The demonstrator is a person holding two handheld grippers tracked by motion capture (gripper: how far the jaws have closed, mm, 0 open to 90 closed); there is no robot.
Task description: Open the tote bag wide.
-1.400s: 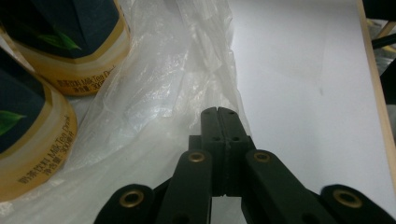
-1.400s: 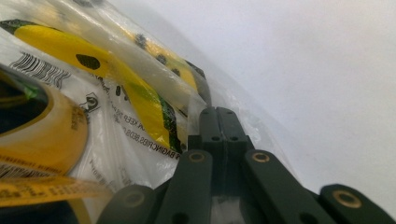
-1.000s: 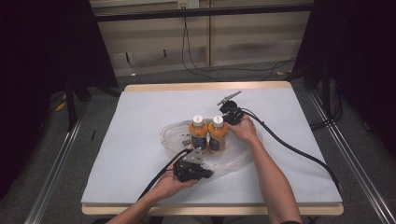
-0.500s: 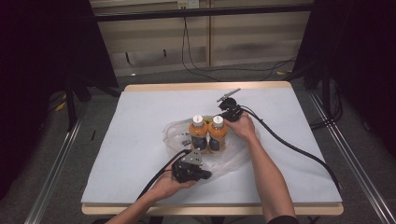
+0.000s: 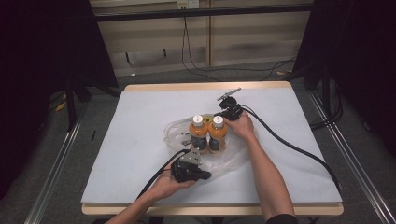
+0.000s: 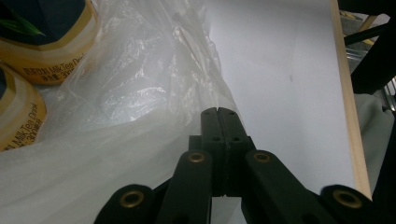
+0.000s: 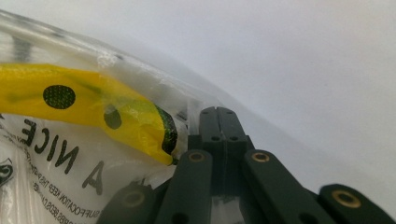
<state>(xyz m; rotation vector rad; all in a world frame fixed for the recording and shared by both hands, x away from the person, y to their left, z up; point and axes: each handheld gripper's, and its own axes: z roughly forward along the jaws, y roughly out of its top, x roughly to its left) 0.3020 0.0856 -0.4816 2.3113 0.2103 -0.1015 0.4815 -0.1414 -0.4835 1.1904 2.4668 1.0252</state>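
White table (image 5: 140, 140), 2 upright bottles (image 5: 208, 134)

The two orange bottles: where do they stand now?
High view: the two orange bottles stand side by side mid-table on the clear plastic bag, between both tongs.

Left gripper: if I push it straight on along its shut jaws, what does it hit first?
The left gripper already sits against the clear plastic bag, so it would crumple the bag's edge first. Past that, bare white table cover runs ahead; the bottles lie off to one side. Depth is uncertain.
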